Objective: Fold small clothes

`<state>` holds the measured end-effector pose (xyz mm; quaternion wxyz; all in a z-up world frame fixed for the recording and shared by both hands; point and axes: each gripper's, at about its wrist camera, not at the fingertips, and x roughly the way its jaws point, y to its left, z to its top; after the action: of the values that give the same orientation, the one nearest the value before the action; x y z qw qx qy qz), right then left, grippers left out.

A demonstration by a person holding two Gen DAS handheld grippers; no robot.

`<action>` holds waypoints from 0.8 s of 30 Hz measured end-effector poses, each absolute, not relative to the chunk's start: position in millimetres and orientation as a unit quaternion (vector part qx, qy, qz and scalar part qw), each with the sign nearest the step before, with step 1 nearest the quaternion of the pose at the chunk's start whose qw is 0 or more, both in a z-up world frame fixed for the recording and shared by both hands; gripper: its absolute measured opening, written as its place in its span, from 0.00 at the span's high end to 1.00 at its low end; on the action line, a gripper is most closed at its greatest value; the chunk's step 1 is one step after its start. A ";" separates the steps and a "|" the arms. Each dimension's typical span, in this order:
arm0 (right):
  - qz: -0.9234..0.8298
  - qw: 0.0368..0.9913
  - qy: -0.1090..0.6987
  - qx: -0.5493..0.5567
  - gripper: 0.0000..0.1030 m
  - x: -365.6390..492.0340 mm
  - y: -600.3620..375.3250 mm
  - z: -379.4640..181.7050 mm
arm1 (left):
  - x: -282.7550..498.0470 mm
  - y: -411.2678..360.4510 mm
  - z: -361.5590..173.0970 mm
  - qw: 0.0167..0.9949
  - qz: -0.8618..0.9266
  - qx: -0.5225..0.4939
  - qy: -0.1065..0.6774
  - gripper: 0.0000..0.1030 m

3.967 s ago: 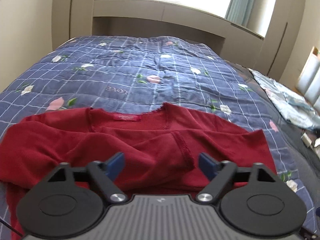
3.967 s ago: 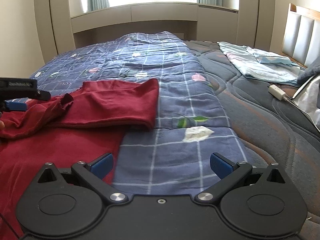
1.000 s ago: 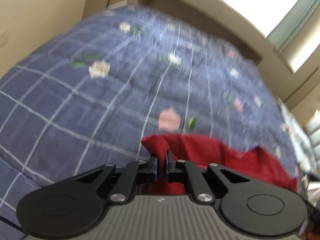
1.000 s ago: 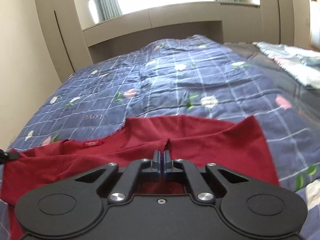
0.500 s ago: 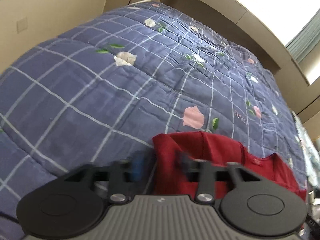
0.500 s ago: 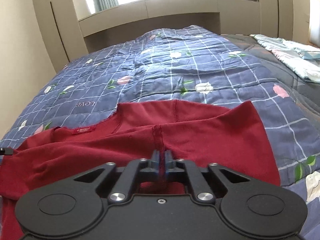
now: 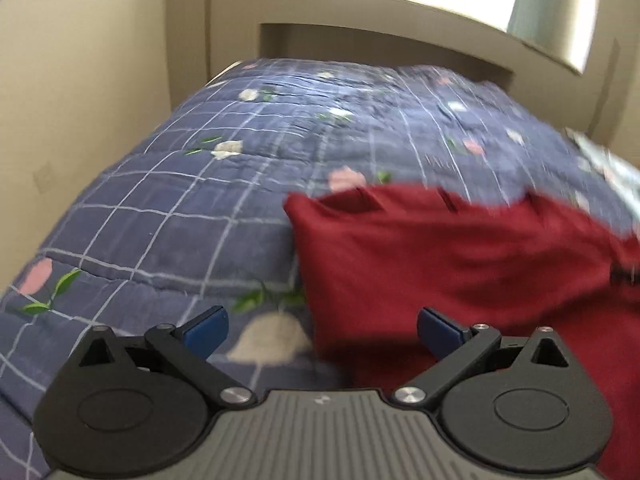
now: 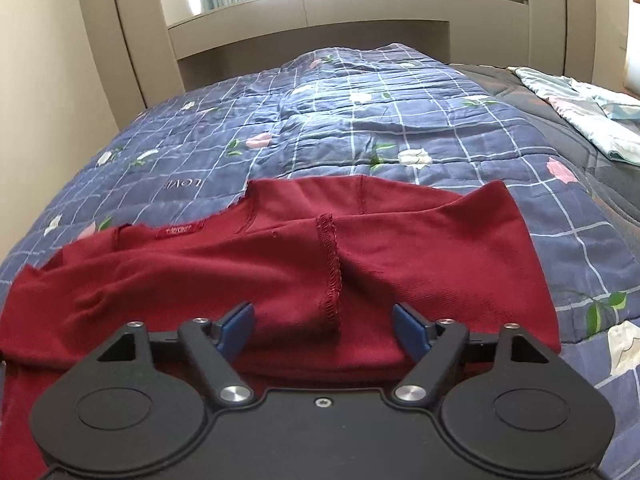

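A dark red long-sleeved top lies spread on the blue checked floral quilt, neck label facing away. One sleeve is folded across its front, its stitched cuff just ahead of my right gripper. The right gripper is open and empty above the cloth. My left gripper is open and empty over the top's left edge, which has a folded corner. The left wrist view is blurred.
The quilt covers the bed up to a beige window ledge and cabinets. A beige wall runs along the left. A light floral folded cloth lies on the dark mattress at right.
Both grippers were shut on the red cloth a second ago and have opened and let it go. The left gripper has swung right and back; the sleeve now lies flat.
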<state>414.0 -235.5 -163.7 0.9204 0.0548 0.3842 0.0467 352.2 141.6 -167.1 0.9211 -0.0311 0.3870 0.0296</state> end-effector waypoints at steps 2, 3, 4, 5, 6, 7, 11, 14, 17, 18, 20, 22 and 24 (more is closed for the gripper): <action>0.047 0.921 0.384 0.054 0.21 414.5 -235.1 -164.3 | 349.2 127.8 -176.5 0.916 0.035 0.001 0.399 0.01; 0.046 0.921 0.384 0.054 0.21 414.7 -234.8 -164.5 | 350.1 121.1 -181.5 0.914 0.046 0.017 0.403 0.01; 0.046 0.921 0.384 0.053 0.21 414.9 -234.6 -165.1 | 351.4 117.3 -185.2 0.913 0.057 0.026 0.403 0.01; 0.046 0.921 0.385 0.052 0.21 415.6 -234.4 -165.7 | 353.6 114.8 -188.5 0.912 0.070 0.033 0.403 0.01; 0.045 0.921 0.385 0.051 0.20 416.2 -234.0 -166.3 | 357.3 112.7 -191.4 0.909 0.090 0.039 0.404 0.01; 0.045 0.921 0.385 0.051 0.20 416.5 -234.0 -166.3 | 360.6 112.3 -192.5 0.908 0.108 0.041 0.403 0.01; 0.045 0.920 0.385 0.052 0.19 417.5 -233.9 -168.9 | 368.2 117.8 -186.9 0.913 0.151 0.013 0.379 0.02; 0.048 0.920 0.385 0.053 0.15 418.0 -233.4 -172.1 | 367.5 116.8 -178.4 0.922 0.170 0.004 0.347 0.04; 0.049 0.922 0.382 0.043 0.14 418.1 -231.3 -173.2 | 363.9 113.3 -170.3 0.929 0.179 0.000 0.323 0.19; 0.049 0.922 0.381 0.041 0.14 418.1 -230.9 -173.3 | 363.9 113.4 -168.0 0.931 0.179 0.000 0.317 0.21; 0.048 0.923 0.379 0.037 0.14 417.9 -230.5 -173.5 | 363.8 110.7 -167.3 0.930 0.190 0.016 0.315 0.26; 0.047 0.924 0.378 0.034 0.14 417.2 -230.3 -173.3 | 365.2 108.5 -172.1 0.921 0.215 0.050 0.322 0.26; 0.047 0.925 0.376 0.030 0.14 416.9 -231.1 -174.0 | 366.9 111.3 -179.2 0.910 0.228 0.068 0.340 0.26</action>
<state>416.9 -231.1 -174.0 0.9250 0.0300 0.3758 0.0470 366.9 111.3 -179.2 0.9099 0.0678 0.3403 0.2275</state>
